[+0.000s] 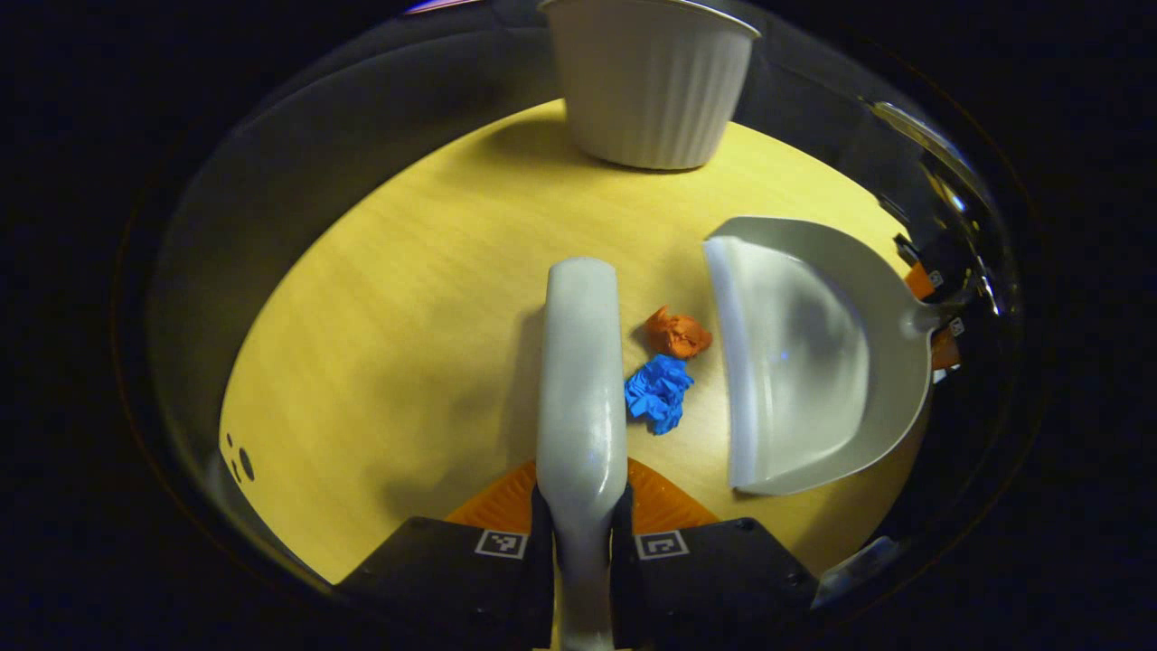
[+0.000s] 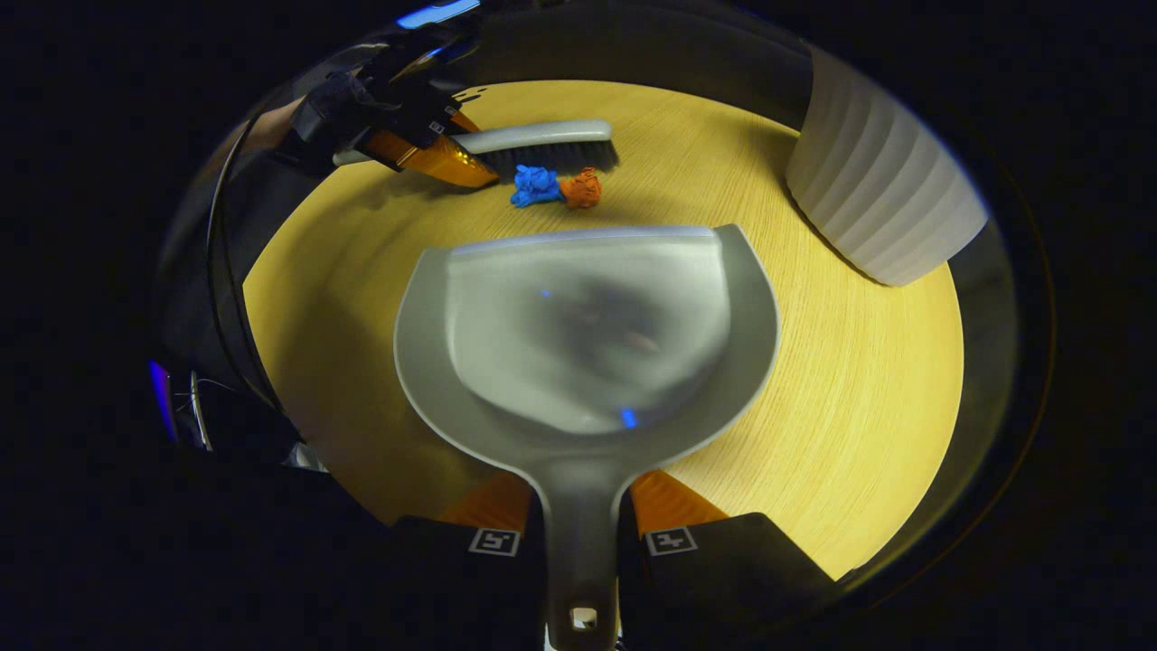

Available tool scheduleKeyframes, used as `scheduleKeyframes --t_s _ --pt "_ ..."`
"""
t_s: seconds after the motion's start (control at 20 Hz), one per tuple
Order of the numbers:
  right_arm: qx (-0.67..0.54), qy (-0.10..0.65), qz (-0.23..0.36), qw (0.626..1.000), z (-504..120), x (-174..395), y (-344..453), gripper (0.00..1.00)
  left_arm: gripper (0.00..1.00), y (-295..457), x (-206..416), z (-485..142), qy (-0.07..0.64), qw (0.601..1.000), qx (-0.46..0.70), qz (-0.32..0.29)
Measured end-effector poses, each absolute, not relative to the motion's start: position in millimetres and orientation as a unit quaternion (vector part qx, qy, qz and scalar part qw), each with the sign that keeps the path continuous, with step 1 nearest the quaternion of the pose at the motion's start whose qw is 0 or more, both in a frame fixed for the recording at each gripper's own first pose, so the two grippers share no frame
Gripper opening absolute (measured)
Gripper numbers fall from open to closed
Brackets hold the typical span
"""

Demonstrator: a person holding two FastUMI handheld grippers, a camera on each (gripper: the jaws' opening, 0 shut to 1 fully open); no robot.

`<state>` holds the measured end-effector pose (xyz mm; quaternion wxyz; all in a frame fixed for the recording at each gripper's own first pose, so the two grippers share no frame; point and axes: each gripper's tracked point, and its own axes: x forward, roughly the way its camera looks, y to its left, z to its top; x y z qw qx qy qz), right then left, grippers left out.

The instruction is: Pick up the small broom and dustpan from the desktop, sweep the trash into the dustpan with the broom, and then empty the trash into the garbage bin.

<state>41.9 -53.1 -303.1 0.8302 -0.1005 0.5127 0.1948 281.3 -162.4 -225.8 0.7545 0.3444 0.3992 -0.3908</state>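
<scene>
My left gripper [image 1: 581, 520] is shut on the grey broom [image 1: 581, 380], whose head reaches forward over the yellow desktop. Just right of the broom lie an orange paper ball [image 1: 678, 333] and a blue paper ball [image 1: 658, 391]. Beyond them the grey dustpan [image 1: 813, 362] faces the balls with its lip. My right gripper [image 2: 578, 533] is shut on the dustpan handle [image 2: 578, 506]; the pan [image 2: 587, 325] rests in front with its front edge toward the blue ball [image 2: 535, 185] and orange ball [image 2: 582, 188]. The broom [image 2: 542, 145] stands behind them, held by the left gripper [image 2: 425, 149].
A white ribbed garbage bin [image 1: 649, 81] stands at the far edge of the round desktop [image 1: 389, 298]; in the right gripper view the bin [image 2: 881, 199] is at the upper right. Dark booth wall surrounds the table.
</scene>
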Motion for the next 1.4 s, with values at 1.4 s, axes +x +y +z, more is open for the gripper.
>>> scheduleKeyframes --t_s 1.4 --pt "-0.008 0.472 0.085 0.878 -293 38 -61 0.35 0.29 -46 148 -254 0.422 0.869 0.11 -0.235"
